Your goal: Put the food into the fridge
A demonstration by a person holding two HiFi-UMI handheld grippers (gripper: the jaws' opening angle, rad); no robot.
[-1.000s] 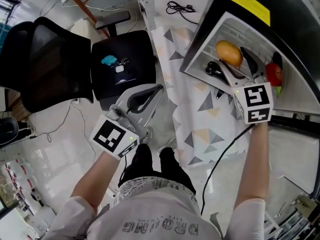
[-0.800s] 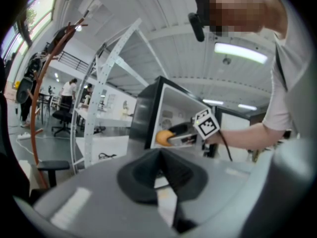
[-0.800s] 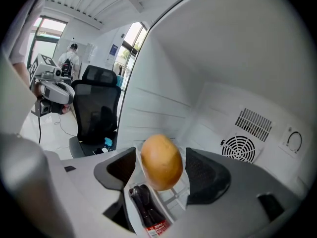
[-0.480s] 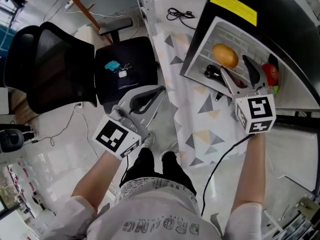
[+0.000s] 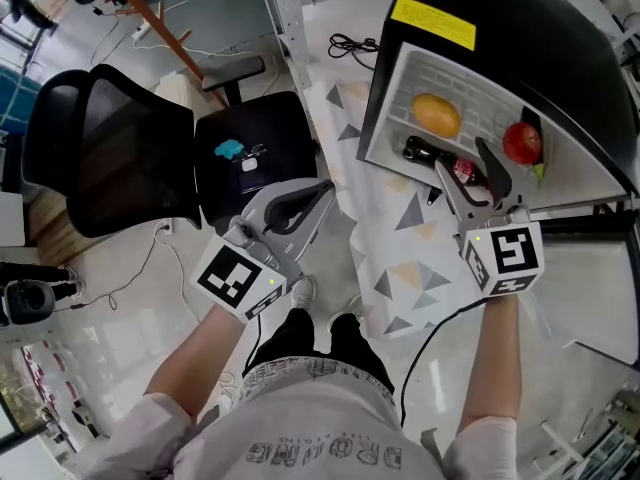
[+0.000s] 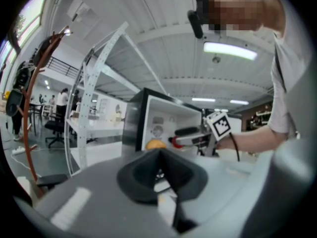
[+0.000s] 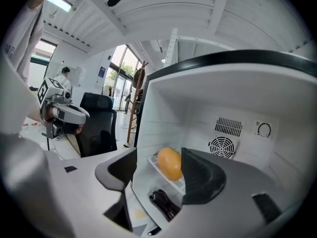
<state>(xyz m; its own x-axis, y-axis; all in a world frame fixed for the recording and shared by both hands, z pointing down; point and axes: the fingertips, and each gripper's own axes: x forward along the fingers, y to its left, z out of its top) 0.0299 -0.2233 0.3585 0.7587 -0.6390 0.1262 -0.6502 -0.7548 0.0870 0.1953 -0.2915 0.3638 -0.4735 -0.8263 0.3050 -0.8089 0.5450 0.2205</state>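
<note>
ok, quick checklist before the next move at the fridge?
1. Fridge open, inside reachable: ok.
2. Right gripper jaws apart, nothing between them: ok.
3. Left gripper jaws together, empty, held back by the office chair: ok.
4. Orange fruit, dark bottle and red fruit inside the fridge: ok.
5. Right gripper free of those items: ok, it touches none of them.
6. More food left to load: cannot tell, none in view outside the fridge.

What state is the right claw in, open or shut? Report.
Open: the right claw holds nothing, jaws apart; the orange fruit sits beyond in the fridge.
</note>
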